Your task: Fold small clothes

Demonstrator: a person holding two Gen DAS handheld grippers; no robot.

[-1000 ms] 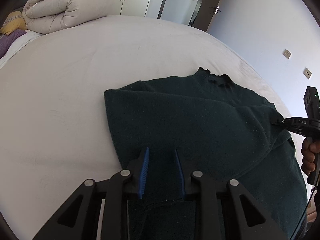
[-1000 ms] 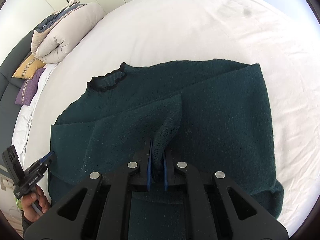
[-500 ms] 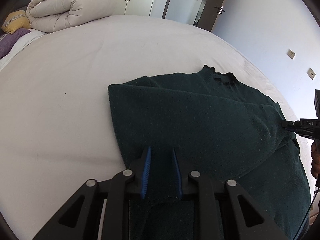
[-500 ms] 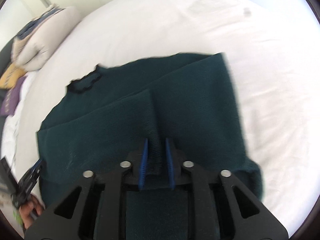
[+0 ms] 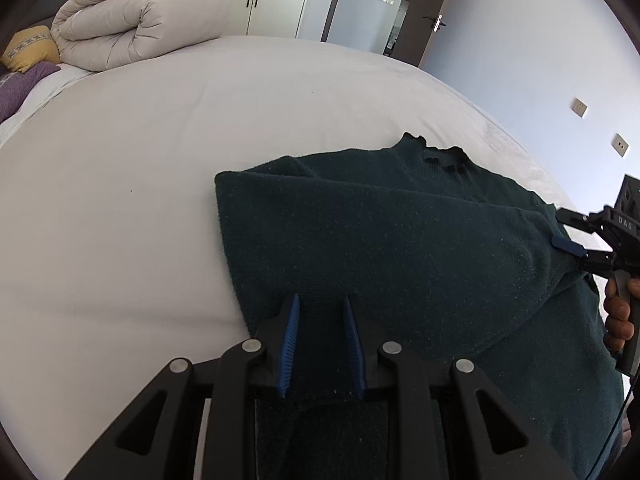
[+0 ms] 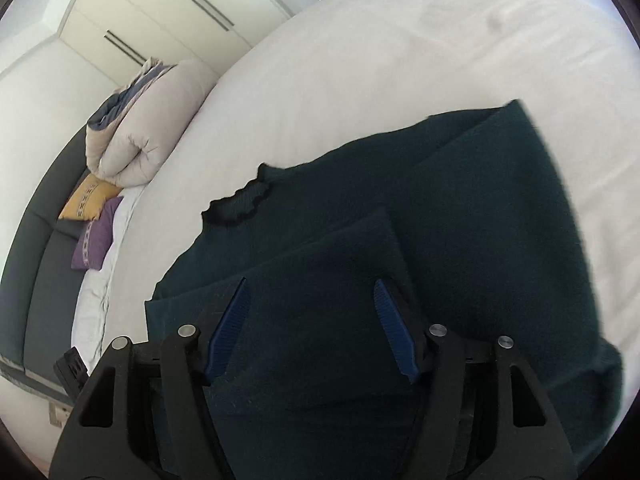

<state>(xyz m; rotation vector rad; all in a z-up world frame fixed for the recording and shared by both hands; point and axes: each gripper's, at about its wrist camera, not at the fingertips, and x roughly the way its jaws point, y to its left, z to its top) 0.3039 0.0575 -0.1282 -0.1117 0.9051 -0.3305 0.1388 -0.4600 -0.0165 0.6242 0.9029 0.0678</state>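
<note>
A dark green knit sweater (image 5: 400, 240) lies on the white bed (image 5: 120, 200), its frilled collar (image 5: 440, 156) pointing away from me. My left gripper (image 5: 321, 298) sits at the sweater's near edge. A thick fold of the knit fills the gap between its blue pads, and its jaws are opening slightly. My right gripper (image 6: 311, 284) hovers over the sweater (image 6: 480, 220) above a sleeve (image 6: 340, 248) folded across the body. Its jaws are opening wide and the pads touch nothing. In the left wrist view the right gripper (image 5: 560, 229) is at the sweater's right side, held by a hand (image 5: 618, 316).
A rolled beige duvet (image 5: 136, 28) lies at the far left of the bed, with a yellow pillow (image 5: 28, 46) and a purple pillow (image 5: 20, 88) beside it. Wardrobe doors and a dark door (image 5: 424, 12) stand beyond. White sheet spreads left of the sweater.
The right gripper's jaws went from shut on the raised sleeve to wide apart, and the sleeve now lies flat on the sweater. Its view has rolled. The left gripper stayed put.
</note>
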